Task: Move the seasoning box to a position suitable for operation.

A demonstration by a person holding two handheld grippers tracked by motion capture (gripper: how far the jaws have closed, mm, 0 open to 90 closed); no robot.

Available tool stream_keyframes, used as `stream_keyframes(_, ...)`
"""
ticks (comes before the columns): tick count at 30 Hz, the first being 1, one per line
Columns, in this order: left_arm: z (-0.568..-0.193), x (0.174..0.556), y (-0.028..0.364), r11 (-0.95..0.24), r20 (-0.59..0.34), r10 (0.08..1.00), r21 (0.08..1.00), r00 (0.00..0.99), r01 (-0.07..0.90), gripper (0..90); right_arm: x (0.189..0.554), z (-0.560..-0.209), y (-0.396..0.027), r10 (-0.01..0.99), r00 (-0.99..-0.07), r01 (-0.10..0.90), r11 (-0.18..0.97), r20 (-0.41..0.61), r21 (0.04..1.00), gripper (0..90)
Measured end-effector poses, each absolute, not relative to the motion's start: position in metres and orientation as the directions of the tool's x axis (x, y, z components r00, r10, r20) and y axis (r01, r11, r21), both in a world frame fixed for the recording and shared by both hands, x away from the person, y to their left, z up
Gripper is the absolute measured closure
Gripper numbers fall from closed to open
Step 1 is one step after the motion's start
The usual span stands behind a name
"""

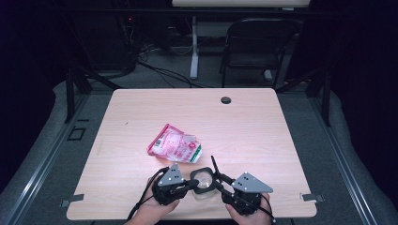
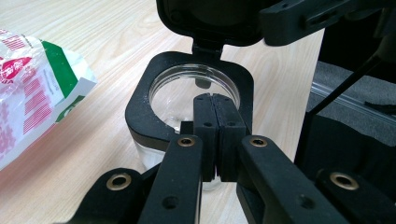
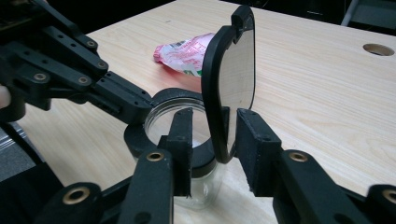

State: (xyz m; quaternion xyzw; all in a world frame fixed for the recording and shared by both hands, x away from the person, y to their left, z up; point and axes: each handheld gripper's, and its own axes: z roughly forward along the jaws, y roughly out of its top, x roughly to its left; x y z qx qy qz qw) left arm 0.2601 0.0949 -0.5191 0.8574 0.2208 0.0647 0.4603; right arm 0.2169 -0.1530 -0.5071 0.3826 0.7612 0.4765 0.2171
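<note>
Two grippers meet over a clear jar near the front edge of the wooden table in the high view, the left gripper and right gripper flanking it, a pink snack bag just behind. Left gripper view: its jaws are pinched together on the jar's black collar, steadying it. Right gripper view: the hinged lid stands upright between half-spread jaws whose pads do not visibly press it. Judging by this, the jar is already opened; filling it from the bag seems left.
</note>
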Motion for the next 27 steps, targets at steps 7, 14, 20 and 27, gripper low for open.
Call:
stream_keyframes(7,-0.519,0.26,0.095,-0.478,-0.093,0.438,0.818,0.894,0.319,89.4,0.219,-0.507,-0.154,0.803,-0.595,0.37,0.237,0.033,0.898,71.3)
stream_keyframes(14,-0.519,0.26,0.095,-0.48,-0.088,0.437,0.819,0.895,0.315,89.4,0.217,-0.506,-0.16,0.804,-0.593,0.378,0.225,0.048,0.898,78.0)
stream_keyframes(20,-0.519,0.26,0.095,-0.481,-0.086,0.439,0.818,0.895,0.314,89.5,0.219,-0.506,-0.166,0.806,-0.586,0.397,0.194,0.085,0.897,79.8)
stream_keyframes(27,-0.52,0.26,0.095,-0.477,-0.091,0.431,0.821,0.898,0.313,89.6,0.222,-0.507,-0.172,0.808,-0.572,0.434,0.153,0.14,0.888,81.1)
